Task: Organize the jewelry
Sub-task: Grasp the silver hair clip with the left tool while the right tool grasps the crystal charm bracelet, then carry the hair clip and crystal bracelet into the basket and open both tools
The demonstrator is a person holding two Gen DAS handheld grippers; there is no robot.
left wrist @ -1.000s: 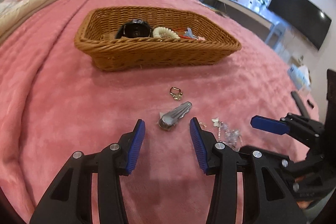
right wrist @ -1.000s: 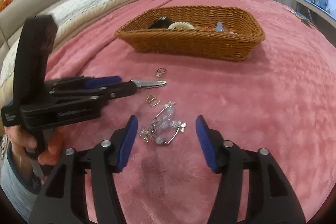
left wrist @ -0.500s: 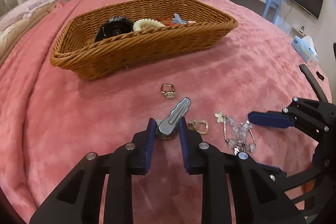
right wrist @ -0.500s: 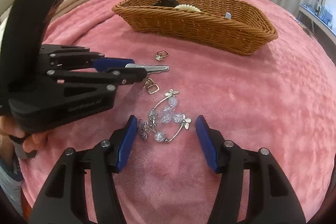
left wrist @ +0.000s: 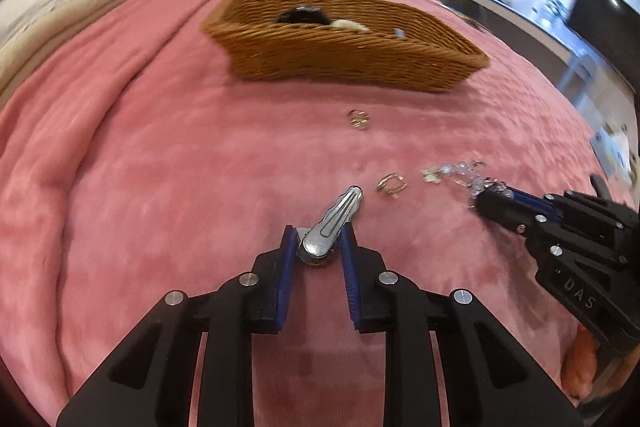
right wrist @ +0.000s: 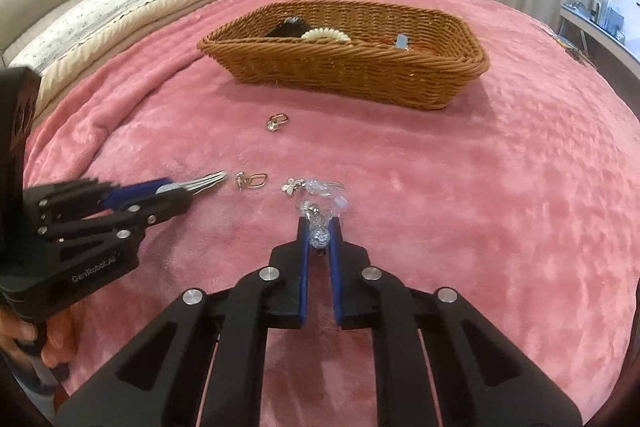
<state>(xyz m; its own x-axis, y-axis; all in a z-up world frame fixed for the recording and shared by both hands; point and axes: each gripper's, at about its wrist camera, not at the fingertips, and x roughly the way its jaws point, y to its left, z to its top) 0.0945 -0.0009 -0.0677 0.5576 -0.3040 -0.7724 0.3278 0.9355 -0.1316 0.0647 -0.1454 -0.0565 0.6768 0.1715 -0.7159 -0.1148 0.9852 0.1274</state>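
Note:
My left gripper [left wrist: 318, 241] is shut on the round end of a silver hair clip [left wrist: 334, 217], which points away over the pink blanket. My right gripper [right wrist: 319, 231] is shut on a crystal bead bracelet [right wrist: 320, 193] with butterfly charms; it also shows in the left wrist view [left wrist: 456, 173]. A gold earring [right wrist: 251, 181] lies between the two grippers. A gold ring with a stone [right wrist: 277, 121] lies nearer the wicker basket [right wrist: 348, 67], which holds a black watch, a cream coil hair tie and small items.
The pink blanket [right wrist: 500, 187] covers the whole bed. Pillows [right wrist: 120, 3] lie at the far left. A desk and a dark screen [left wrist: 600, 15] stand beyond the bed on the right.
My right gripper has closed on the bracelet, having been open around it. My left gripper stays shut on the hair clip and has moved it slightly left, off the blanket.

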